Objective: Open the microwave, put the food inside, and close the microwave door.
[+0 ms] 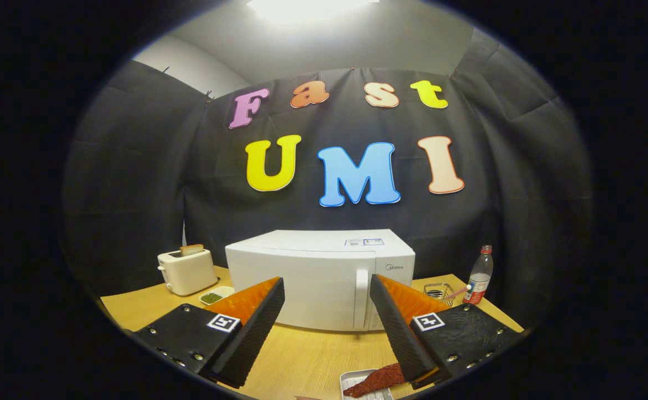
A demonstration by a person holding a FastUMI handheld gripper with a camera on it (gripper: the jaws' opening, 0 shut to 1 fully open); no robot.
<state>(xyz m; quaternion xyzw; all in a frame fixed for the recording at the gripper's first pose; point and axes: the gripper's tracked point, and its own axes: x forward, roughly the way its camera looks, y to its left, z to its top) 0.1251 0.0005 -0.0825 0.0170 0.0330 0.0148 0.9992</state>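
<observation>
A white microwave [318,278] stands on the wooden table [312,355] beyond my fingers, its door shut and its vertical handle [361,297] on the right side of the door. My gripper [326,308] is open, with the two fingers spread wide and nothing between them; the microwave front shows through the gap. Close below the right finger lies a small metal tray [357,380] holding a dark red piece of food [376,379].
A white toaster [186,271] with a slice of bread in it stands left of the microwave, a small white dish of green food [212,296] in front of it. Right of the microwave are a plastic bottle [480,276] and a small glass dish [438,290].
</observation>
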